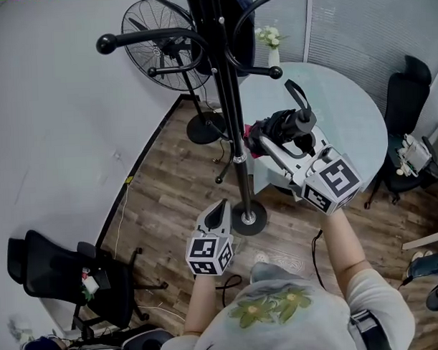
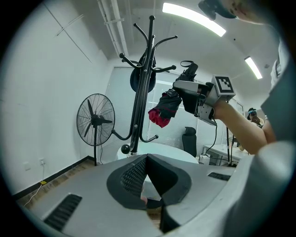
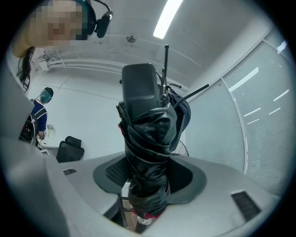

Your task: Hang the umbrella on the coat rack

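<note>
Head view: right claw (image 1: 269, 142) outstretched with umbrella (image 1: 285, 122) beside coat rack (image 1: 231, 98)

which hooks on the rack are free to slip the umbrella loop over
Free for the umbrella: the long hook on the fan side and the short hook over the round table. Crowded: the coat rack top, where a dark item hangs.

Head view: soft, even, rather dim indoor light; faint shadows on wood floor (image 1: 170, 201); edges bowed. Gripper views: heavy fisheye bending, black ring round rim. Ceiling strip light (image 2: 194, 18) glares white at 1 o'clock, left gripper view. Umbrella (image 3: 148, 152) dark, dull sheen on folds, nearest end blurred.
</note>
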Demonstrator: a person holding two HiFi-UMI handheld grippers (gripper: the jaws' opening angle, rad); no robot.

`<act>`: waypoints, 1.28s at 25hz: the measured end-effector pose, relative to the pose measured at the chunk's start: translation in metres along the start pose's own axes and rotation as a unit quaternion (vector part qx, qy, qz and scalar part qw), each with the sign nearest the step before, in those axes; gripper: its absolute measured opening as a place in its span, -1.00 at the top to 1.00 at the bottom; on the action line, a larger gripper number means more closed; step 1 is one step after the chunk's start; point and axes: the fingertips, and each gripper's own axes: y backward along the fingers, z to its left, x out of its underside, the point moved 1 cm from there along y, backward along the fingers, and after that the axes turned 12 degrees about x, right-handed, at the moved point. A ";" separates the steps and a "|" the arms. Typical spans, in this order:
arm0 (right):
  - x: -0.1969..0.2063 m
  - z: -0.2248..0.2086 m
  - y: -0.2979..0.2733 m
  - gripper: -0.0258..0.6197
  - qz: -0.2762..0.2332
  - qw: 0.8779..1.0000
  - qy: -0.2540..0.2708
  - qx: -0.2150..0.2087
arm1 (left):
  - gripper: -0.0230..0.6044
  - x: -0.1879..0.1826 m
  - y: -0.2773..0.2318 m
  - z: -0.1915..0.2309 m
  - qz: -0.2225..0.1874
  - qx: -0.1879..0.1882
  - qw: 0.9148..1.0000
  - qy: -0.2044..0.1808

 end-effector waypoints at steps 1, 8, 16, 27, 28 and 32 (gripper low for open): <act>-0.001 -0.002 -0.002 0.22 -0.001 1.000 0.001 0.001 | 0.92 0.000 -0.002 0.002 0.000 0.001 1.000 0.000; -0.003 -0.011 -0.019 0.22 0.000 1.000 0.006 0.011 | 0.92 0.004 -0.014 0.011 0.006 0.010 1.000 0.006; -0.002 -0.019 -0.033 0.22 0.006 1.000 0.004 0.014 | 0.92 0.010 -0.022 0.015 0.013 0.017 1.000 0.010; 0.012 -0.018 -0.045 0.22 0.026 1.000 0.008 0.003 | 0.92 0.012 -0.027 0.015 0.017 0.019 1.000 0.010; 0.014 -0.018 -0.046 0.22 0.028 1.000 0.008 0.002 | 0.92 0.013 -0.027 0.015 0.017 0.019 1.000 0.011; 0.018 -0.017 -0.047 0.22 0.034 0.999 0.008 -0.002 | 0.92 0.017 -0.028 0.014 0.018 0.020 1.000 0.016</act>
